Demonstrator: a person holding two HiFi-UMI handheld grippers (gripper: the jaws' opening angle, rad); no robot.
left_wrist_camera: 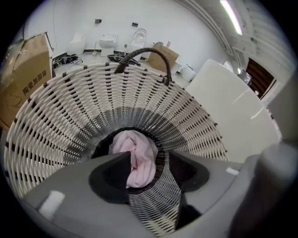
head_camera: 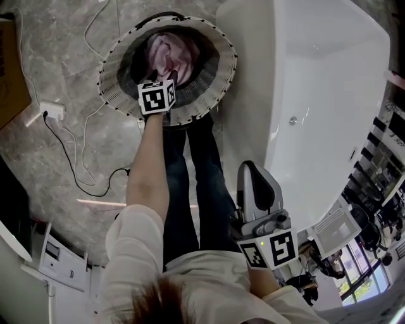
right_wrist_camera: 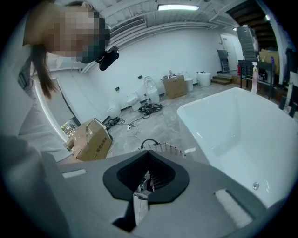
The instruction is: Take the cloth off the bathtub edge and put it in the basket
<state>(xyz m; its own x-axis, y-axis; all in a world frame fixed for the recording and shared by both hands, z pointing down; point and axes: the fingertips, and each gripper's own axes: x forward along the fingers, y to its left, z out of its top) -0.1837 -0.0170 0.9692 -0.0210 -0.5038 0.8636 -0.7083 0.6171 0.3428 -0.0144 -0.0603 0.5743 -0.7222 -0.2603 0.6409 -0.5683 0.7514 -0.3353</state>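
Left hand-held gripper (left_wrist_camera: 148, 158) open over basket (left_wrist_camera: 70, 107); pink cloth (left_wrist_camera: 137, 153) loose below jaws, at btm.

The room is lit brightly by ceiling strip lights (right_wrist_camera: 178, 7); soft glare is seen on the bathtub (head_camera: 329, 76), and edges are bent by fisheye distortion.
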